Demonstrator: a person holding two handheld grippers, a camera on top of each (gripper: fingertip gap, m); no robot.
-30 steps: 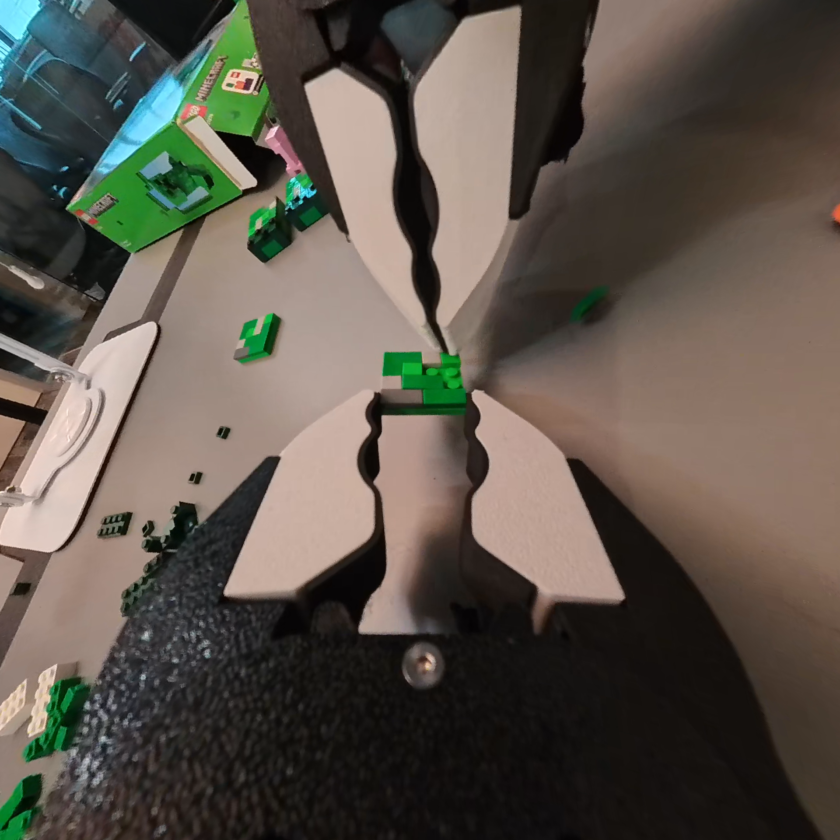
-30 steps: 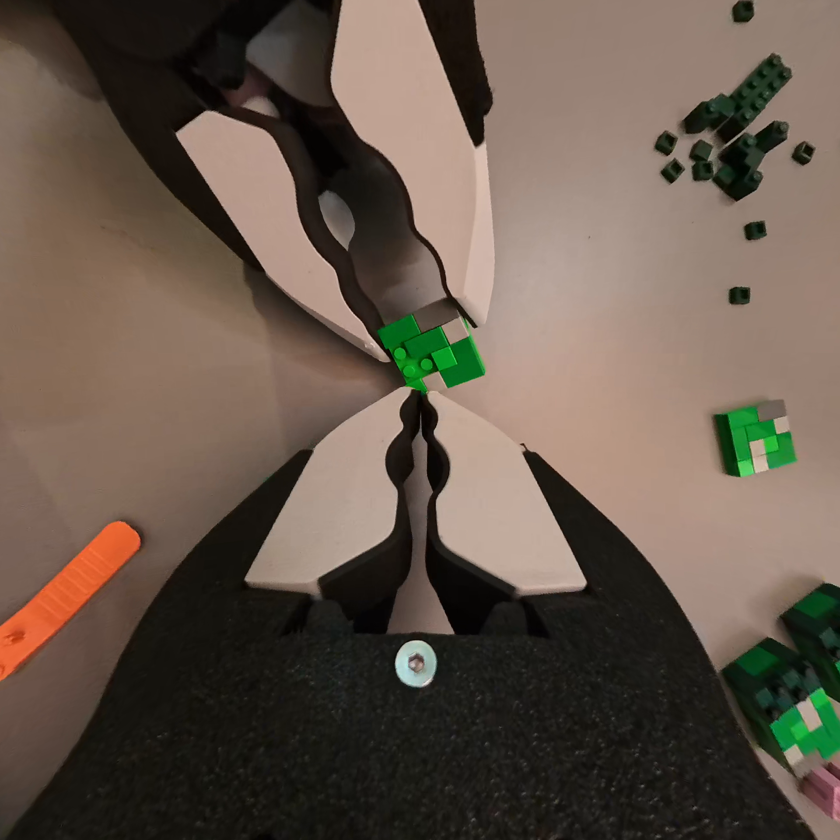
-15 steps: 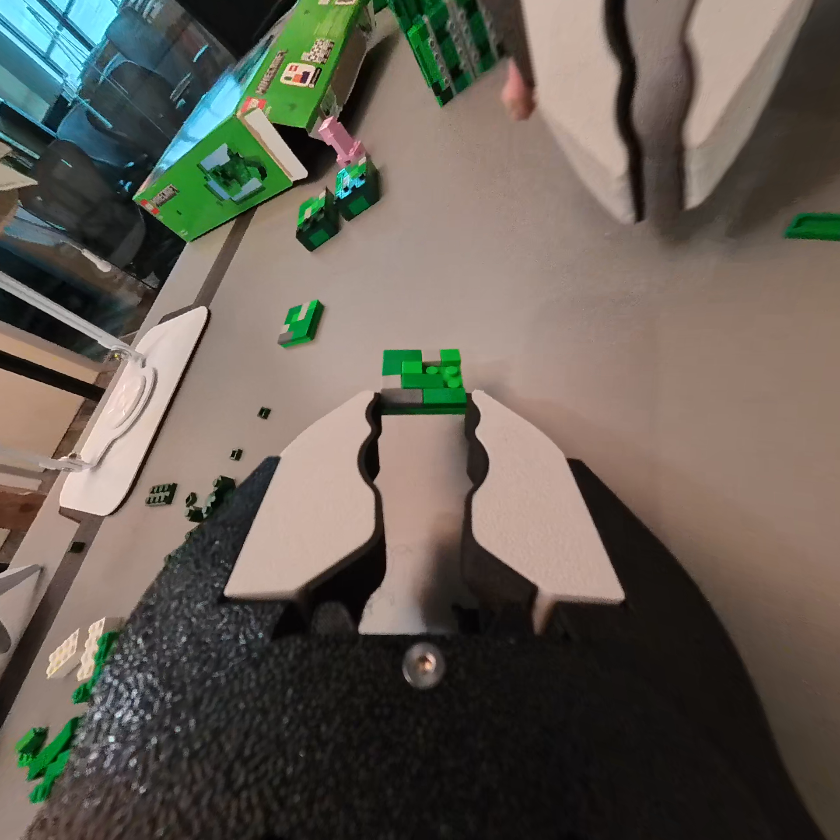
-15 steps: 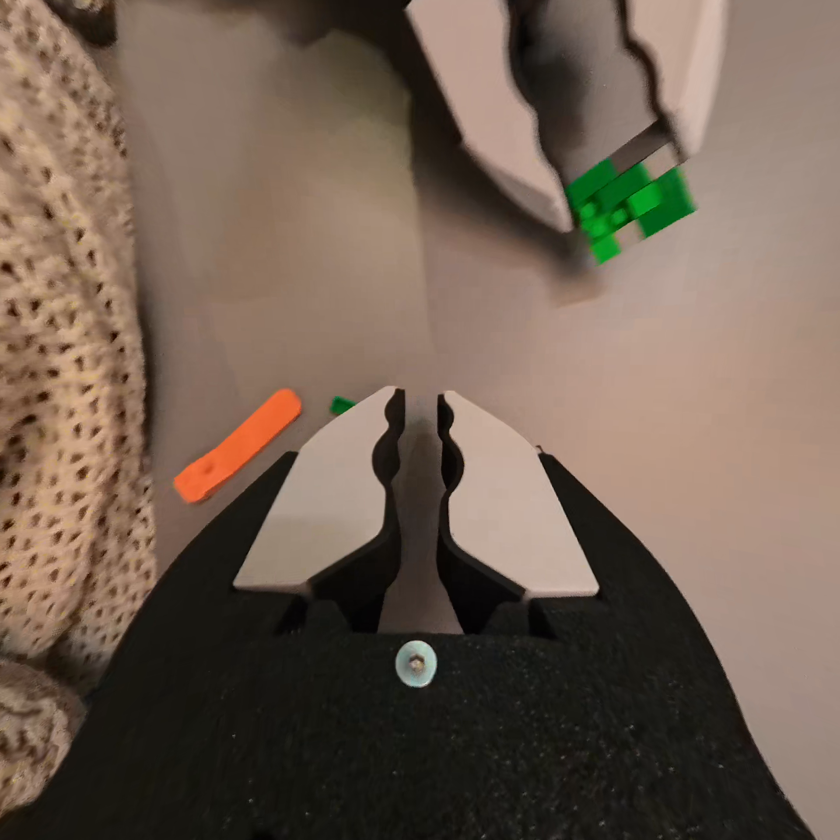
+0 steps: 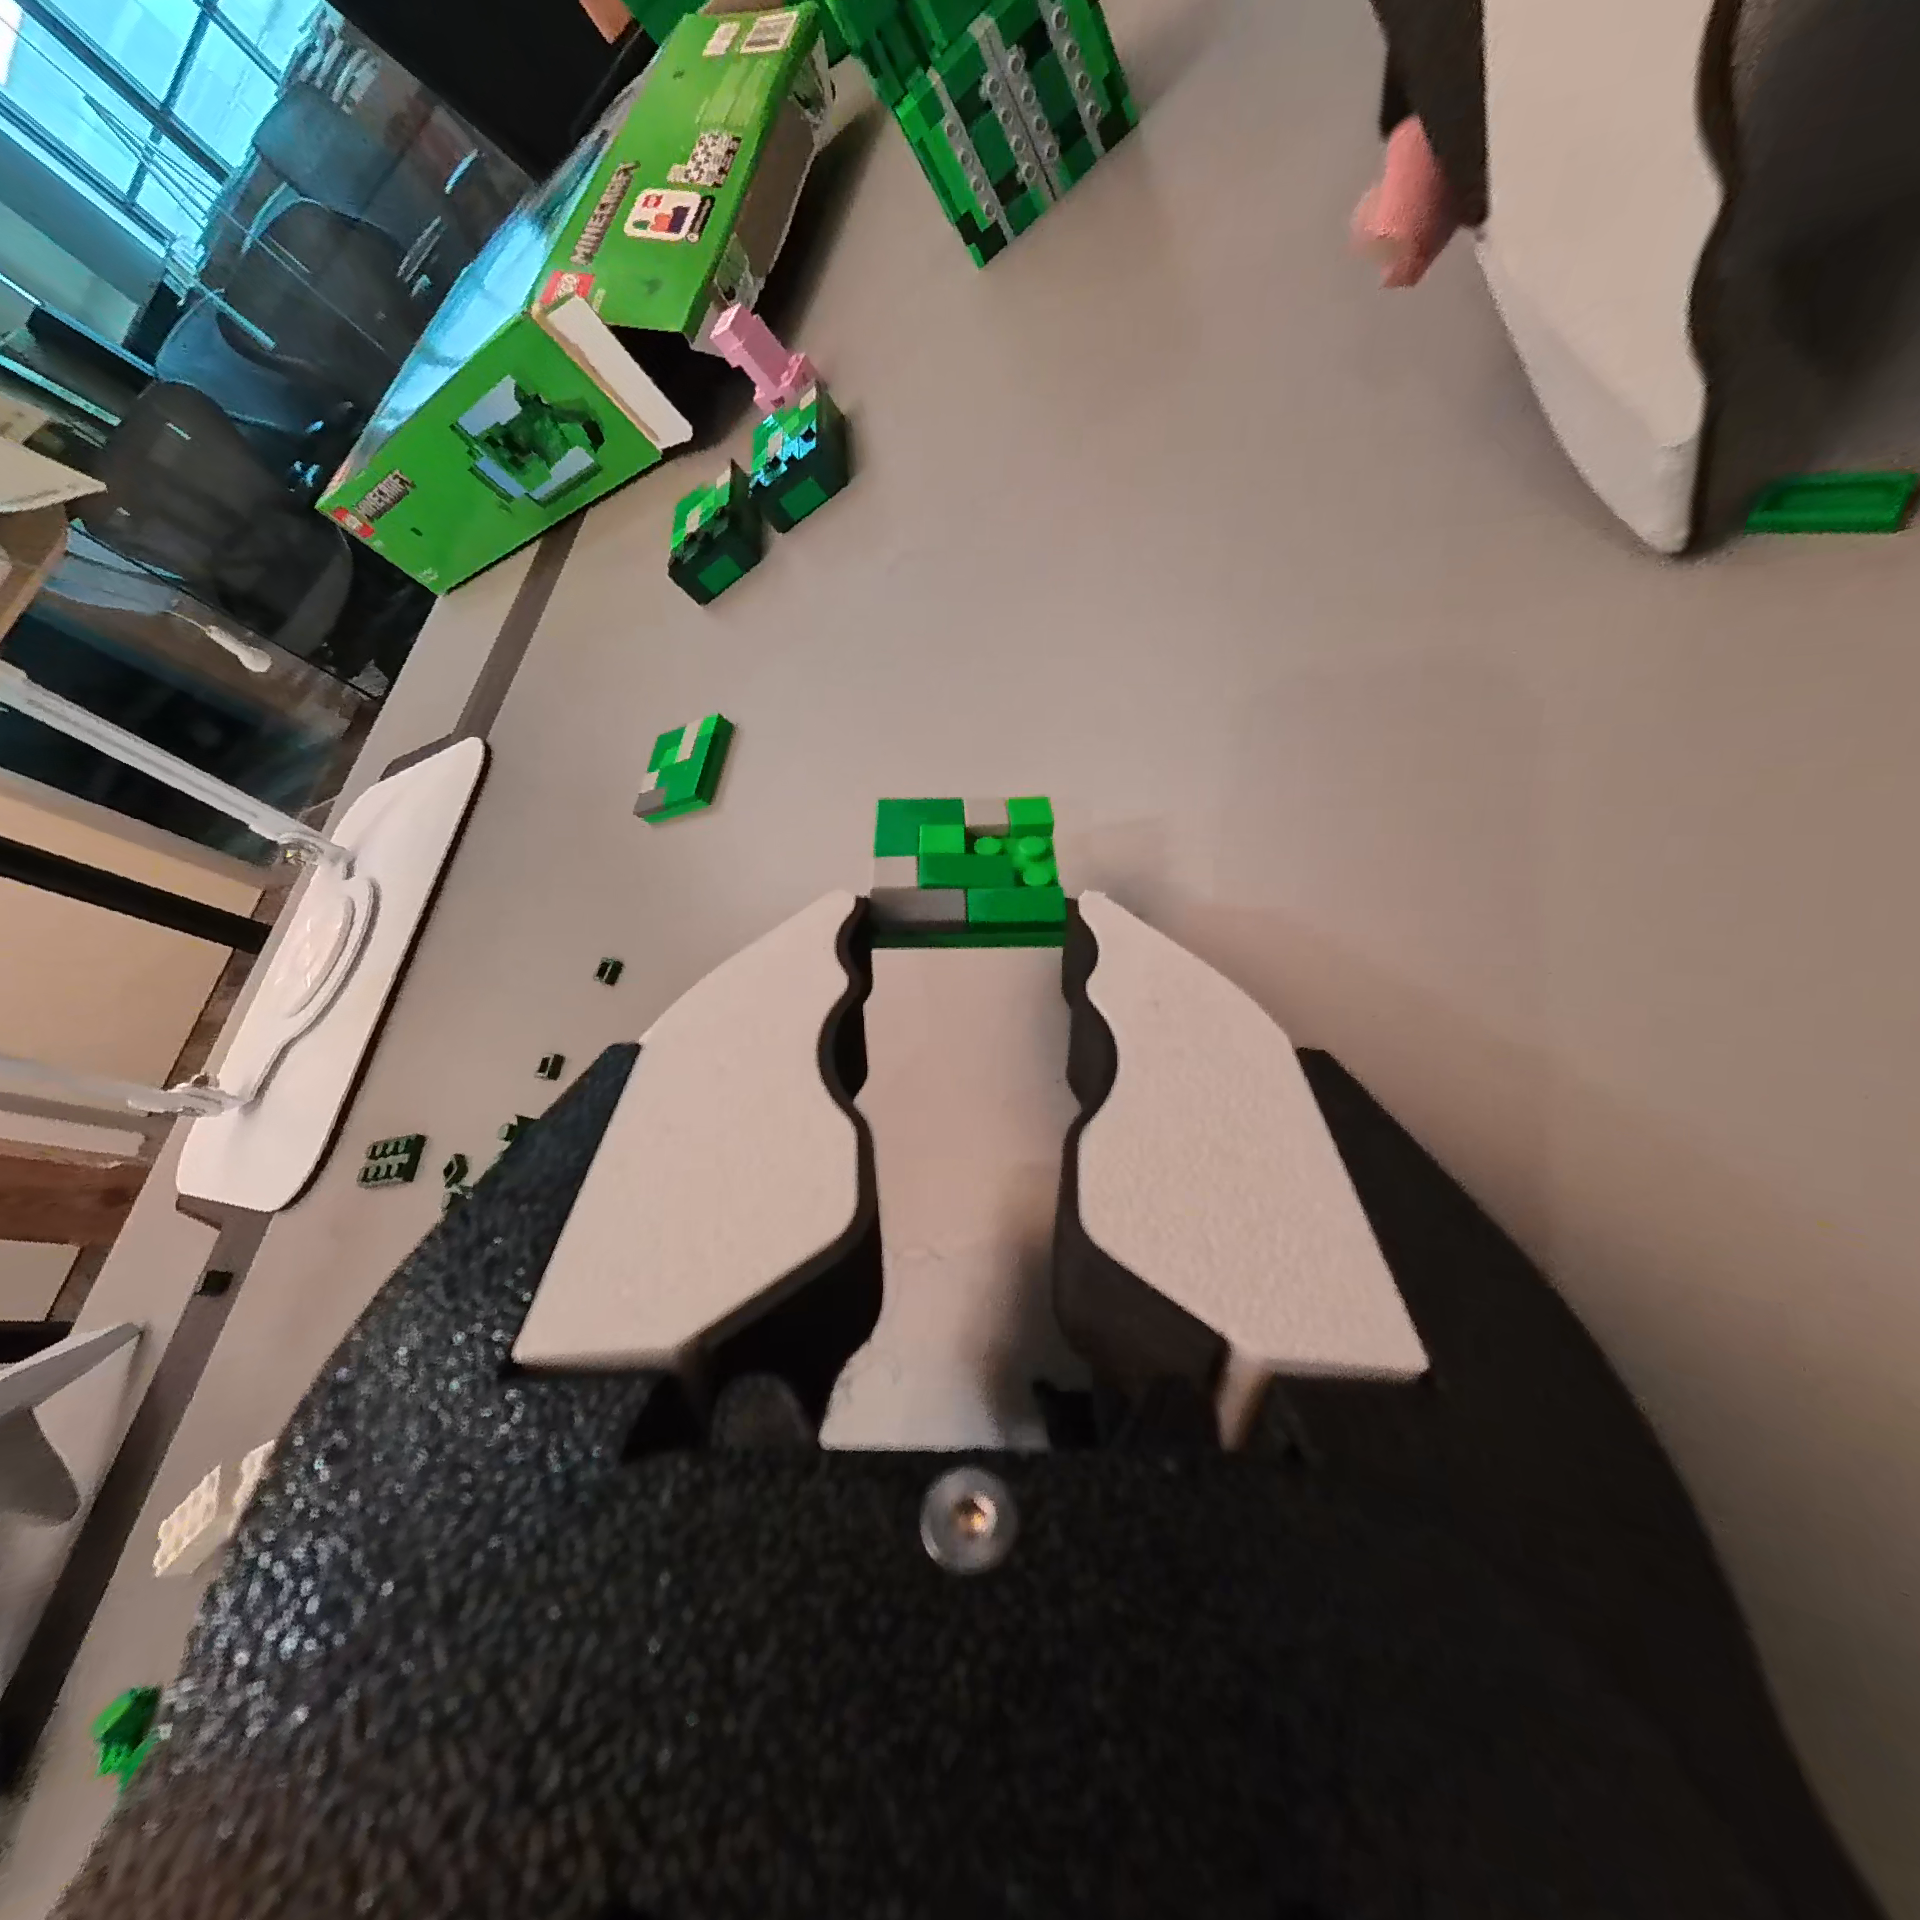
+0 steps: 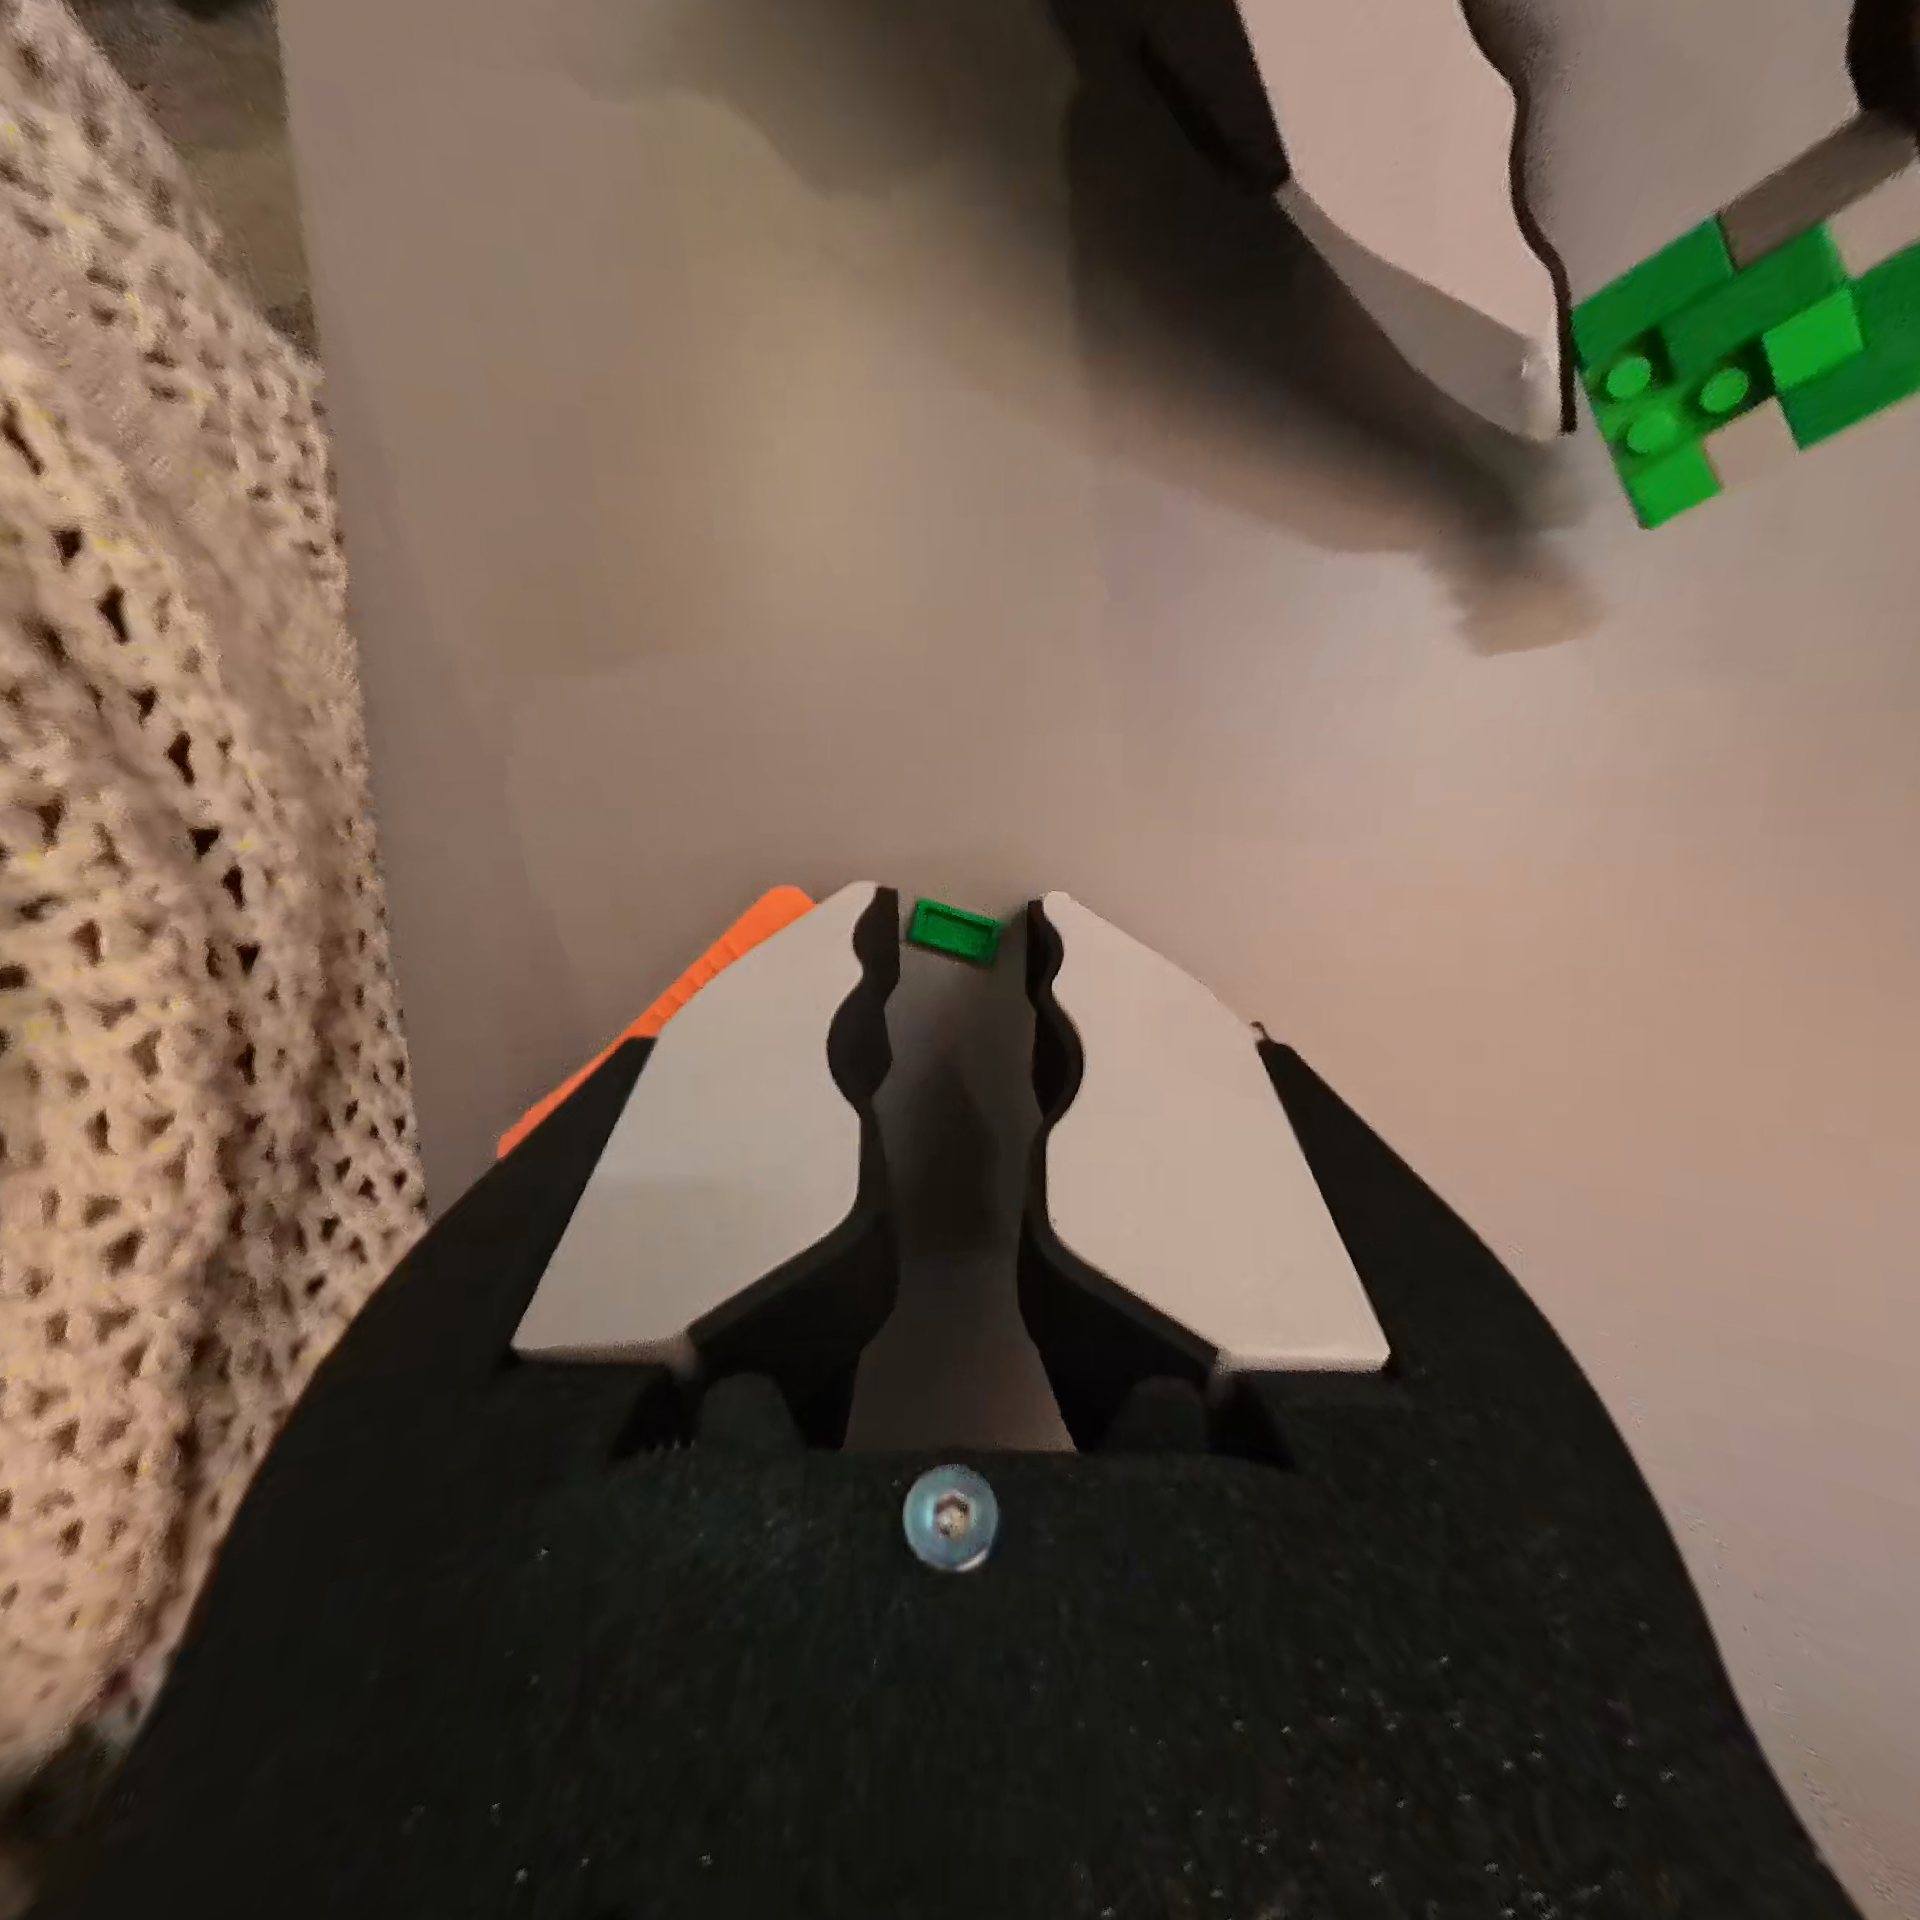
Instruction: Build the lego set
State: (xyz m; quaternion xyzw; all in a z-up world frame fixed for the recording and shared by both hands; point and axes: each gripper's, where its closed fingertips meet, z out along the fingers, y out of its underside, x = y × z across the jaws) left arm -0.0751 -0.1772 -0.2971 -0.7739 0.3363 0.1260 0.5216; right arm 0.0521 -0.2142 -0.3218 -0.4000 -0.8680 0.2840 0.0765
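My left gripper [image 5: 966, 914] is shut on a small flat assembly of green and grey plates [image 5: 971, 857] and holds it above the grey table. The assembly also shows at the top right of the right wrist view [image 6: 1745, 353], beside one left finger [image 6: 1434, 239]. My right gripper [image 6: 961, 920] is open, low over the table, with a small green tile [image 6: 954, 933] lying between its fingertips. In the left wrist view the right gripper's fingers [image 5: 1590, 343] stand at the top right, with the tile [image 5: 1829, 504] at their tips.
An orange brick separator [image 6: 665, 1018] lies under the right gripper's left finger, next to a knit sleeve [image 6: 156, 831]. At the far left are a green set box [image 5: 582, 343], a large green build [image 5: 997, 114], small builds [image 5: 758, 488], a flat green panel [image 5: 683, 769], a white stand [image 5: 322, 987] and loose dark bricks [image 5: 395, 1158].
My right gripper has drawn away from the assembly, opened, and come down around the small green tile near the orange separator. My left gripper still holds the assembly.
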